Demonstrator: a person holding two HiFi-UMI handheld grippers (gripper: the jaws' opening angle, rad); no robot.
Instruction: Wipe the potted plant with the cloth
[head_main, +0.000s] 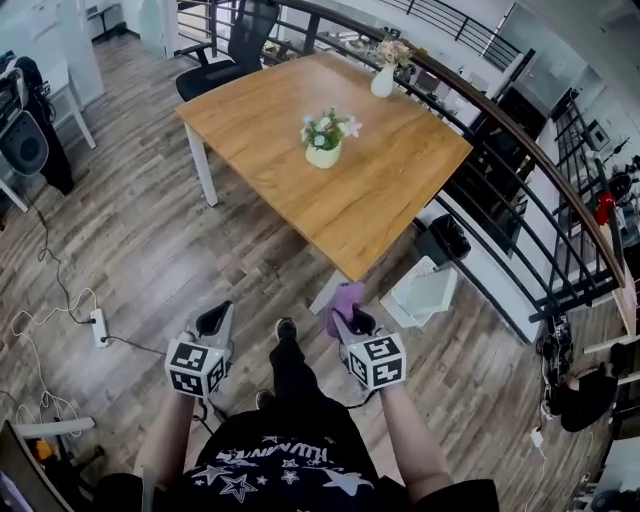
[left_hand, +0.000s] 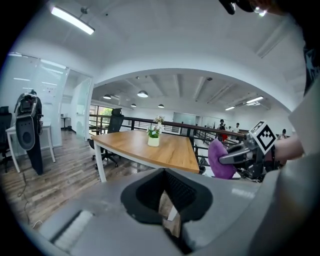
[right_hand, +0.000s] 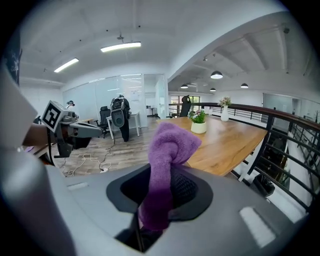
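The potted plant (head_main: 323, 139), white flowers in a small pale pot, stands near the middle of the wooden table (head_main: 390, 190); both gripper views show it far ahead (left_hand: 153, 136) (right_hand: 198, 122). My right gripper (head_main: 349, 318) (right_hand: 160, 200) is shut on a purple cloth (head_main: 345, 298) (right_hand: 167, 155), which sticks up from its jaws. It hangs short of the table's near corner. My left gripper (head_main: 214, 320) (left_hand: 167, 200) is shut and holds nothing, to the left over the floor. From the left gripper view the cloth (left_hand: 220, 160) shows at the right.
A white vase with flowers (head_main: 383, 78) stands at the table's far corner. A black office chair (head_main: 235, 45) sits behind the table. A curved railing (head_main: 520, 150) runs along the right. A black bin (head_main: 447, 237) and a white box (head_main: 425, 295) lie by the near corner. A power strip with cables (head_main: 99, 326) lies left.
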